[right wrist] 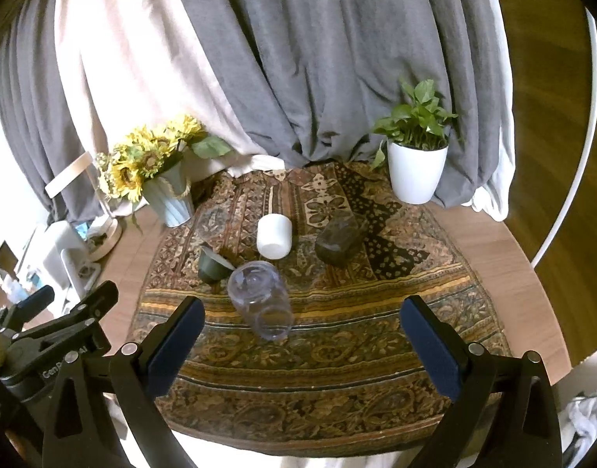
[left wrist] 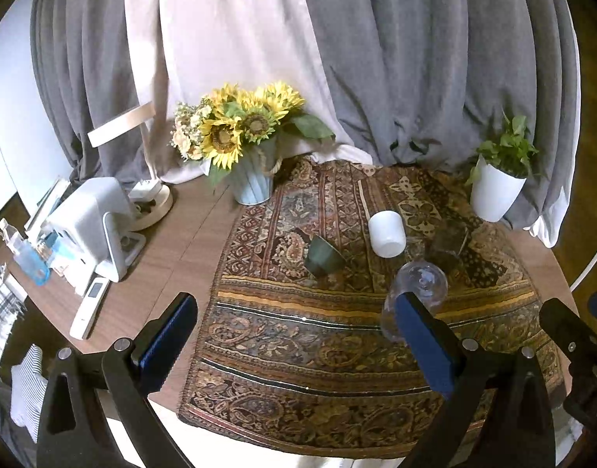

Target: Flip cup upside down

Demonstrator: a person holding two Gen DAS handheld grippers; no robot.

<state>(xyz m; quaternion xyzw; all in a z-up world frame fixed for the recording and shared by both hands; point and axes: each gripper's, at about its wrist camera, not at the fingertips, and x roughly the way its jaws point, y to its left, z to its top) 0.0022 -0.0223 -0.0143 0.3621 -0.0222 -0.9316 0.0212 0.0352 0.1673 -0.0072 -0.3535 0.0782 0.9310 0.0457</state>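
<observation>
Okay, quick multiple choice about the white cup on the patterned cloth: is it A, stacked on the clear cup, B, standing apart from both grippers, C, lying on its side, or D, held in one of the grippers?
B: the white cup stands on the patterned cloth, well beyond the open right gripper and left gripper, neither of which holds anything.

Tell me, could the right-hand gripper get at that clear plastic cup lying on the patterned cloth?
Probably yes: the right gripper is open, and the clear plastic cup lies just ahead on the patterned cloth, nothing between.
</observation>
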